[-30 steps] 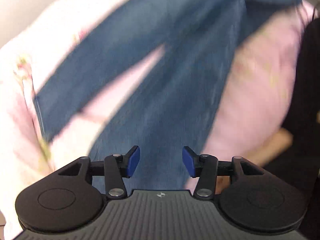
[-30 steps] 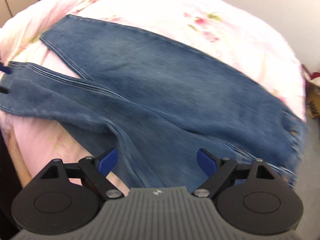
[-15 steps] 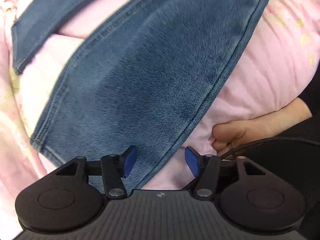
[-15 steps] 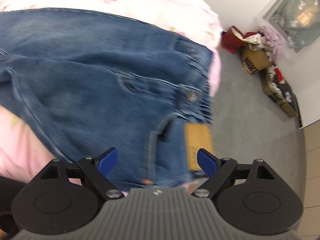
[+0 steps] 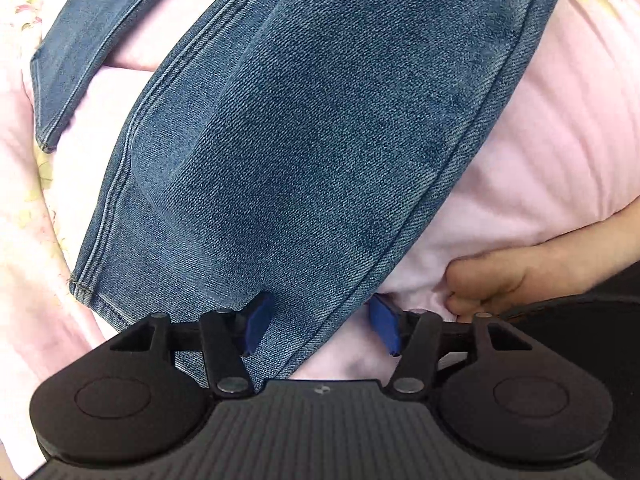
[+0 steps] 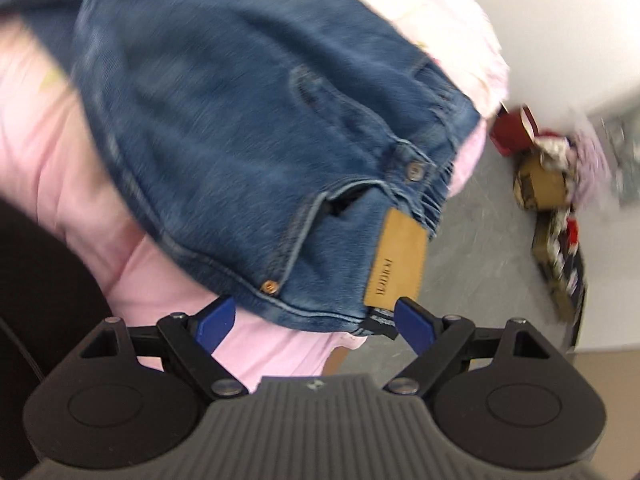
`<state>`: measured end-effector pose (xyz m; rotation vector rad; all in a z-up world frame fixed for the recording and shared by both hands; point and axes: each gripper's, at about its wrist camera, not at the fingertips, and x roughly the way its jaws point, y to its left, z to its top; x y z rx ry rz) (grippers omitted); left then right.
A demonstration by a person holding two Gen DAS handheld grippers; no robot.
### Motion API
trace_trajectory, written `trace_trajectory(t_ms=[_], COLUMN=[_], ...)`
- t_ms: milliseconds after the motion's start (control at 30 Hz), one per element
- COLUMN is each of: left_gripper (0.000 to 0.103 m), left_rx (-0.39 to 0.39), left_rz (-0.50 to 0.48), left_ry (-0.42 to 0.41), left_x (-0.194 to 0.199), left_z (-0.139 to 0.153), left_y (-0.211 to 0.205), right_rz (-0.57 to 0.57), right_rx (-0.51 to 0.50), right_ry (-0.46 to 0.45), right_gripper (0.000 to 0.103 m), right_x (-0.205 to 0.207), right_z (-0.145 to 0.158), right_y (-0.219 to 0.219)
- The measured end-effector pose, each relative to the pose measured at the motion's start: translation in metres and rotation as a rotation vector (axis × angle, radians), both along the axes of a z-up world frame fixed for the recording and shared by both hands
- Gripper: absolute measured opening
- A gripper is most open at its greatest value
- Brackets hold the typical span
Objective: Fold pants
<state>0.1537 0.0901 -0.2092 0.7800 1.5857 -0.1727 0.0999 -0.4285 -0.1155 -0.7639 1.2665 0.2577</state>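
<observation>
Blue jeans [image 5: 320, 120] lie spread on a pink floral bed cover [image 5: 540, 140]. In the left wrist view one leg's lower end runs down between the blue pads [image 5: 260, 322] of my left gripper [image 5: 322, 328]. Its jaws are closing around the leg's side seam, and the pads do not visibly press on the denim. The leg's hem corner [image 5: 82, 286] sits to the left. In the right wrist view the waistband [image 6: 420, 172] with a tan patch [image 6: 398, 260] lies at the bed's edge. My right gripper [image 6: 316, 322] stands open just below the waistband corner.
A person's bare hand [image 5: 500, 280] rests against the cover beside the left gripper. The second leg [image 5: 80, 60] lies at the upper left. Past the bed's edge are grey floor [image 6: 480, 260], cardboard boxes and clutter [image 6: 540, 184], and a white wall [image 6: 560, 20].
The left gripper has come down onto the leg's end, and the denim edge now lies between its jaws. The right gripper has swept along the jeans from the legs to the waistband.
</observation>
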Motion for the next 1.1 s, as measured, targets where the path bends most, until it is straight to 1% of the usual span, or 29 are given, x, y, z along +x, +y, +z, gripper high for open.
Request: trace_trajectory(t_ms=[33, 133, 200, 233, 300, 367, 400, 433, 533, 567, 667, 733, 800, 933, 1100], left_gripper=[0.053, 0.041, 0.036, 0.031, 0.025, 0.023, 0.021, 0.018, 0.014, 0.014, 0.011, 0.008, 0.007, 0.007, 0.007], left_rx=[0.005, 0.002, -0.001, 0.0, 0.005, 0.008, 0.008, 0.009, 0.013, 0.014, 0.017, 0.015, 0.025, -0.006, -0.025], left_rz=[0.003, 0.05, 0.078, 0.077, 0.074, 0.077, 0.08, 0.082, 0.079, 0.081, 0.072, 0.073, 0.078, 0.127, 0.186], left_ry=[-0.01, -0.047, -0.073, -0.083, -0.101, -0.11, -0.114, -0.117, -0.133, -0.139, -0.166, -0.19, -0.249, -0.364, -0.514], left_x=[-0.001, -0.002, -0.003, -0.004, -0.007, -0.01, -0.011, -0.012, -0.018, -0.021, -0.024, -0.024, -0.025, -0.019, 0.002], left_z=[0.0, 0.008, 0.011, 0.011, 0.013, 0.016, 0.017, 0.018, 0.025, 0.026, 0.036, 0.042, 0.053, 0.092, 0.138], left_y=[-0.001, 0.004, 0.008, 0.01, 0.011, 0.009, 0.008, 0.007, 0.003, 0.003, -0.001, 0.002, 0.001, 0.008, 0.016], right_rz=[0.013, 0.041, 0.052, 0.059, 0.074, 0.097, 0.108, 0.114, 0.13, 0.126, 0.108, 0.103, 0.099, 0.077, -0.002], right_rx=[-0.015, -0.037, -0.043, -0.045, -0.056, -0.068, -0.066, -0.069, -0.082, -0.08, -0.064, -0.057, -0.064, -0.078, -0.065], right_ry=[0.005, 0.004, -0.005, -0.013, -0.038, -0.069, -0.076, -0.085, -0.126, -0.139, -0.182, -0.218, -0.254, -0.337, -0.394], right_gripper=[0.083, 0.083, 0.083, 0.083, 0.082, 0.077, 0.068, 0.063, 0.049, 0.047, 0.033, 0.03, 0.028, 0.021, 0.018], right_x=[0.0, 0.0, 0.0, 0.0, 0.0, -0.004, -0.006, -0.008, -0.016, -0.018, -0.019, -0.017, -0.014, -0.004, 0.021], right_z=[-0.005, -0.019, -0.027, -0.031, -0.035, -0.035, -0.034, -0.033, -0.024, -0.019, 0.0, 0.012, 0.023, 0.042, 0.06], right_y=[0.002, 0.007, 0.01, 0.012, 0.016, 0.021, 0.023, 0.026, 0.031, 0.031, 0.032, 0.033, 0.036, 0.045, 0.051])
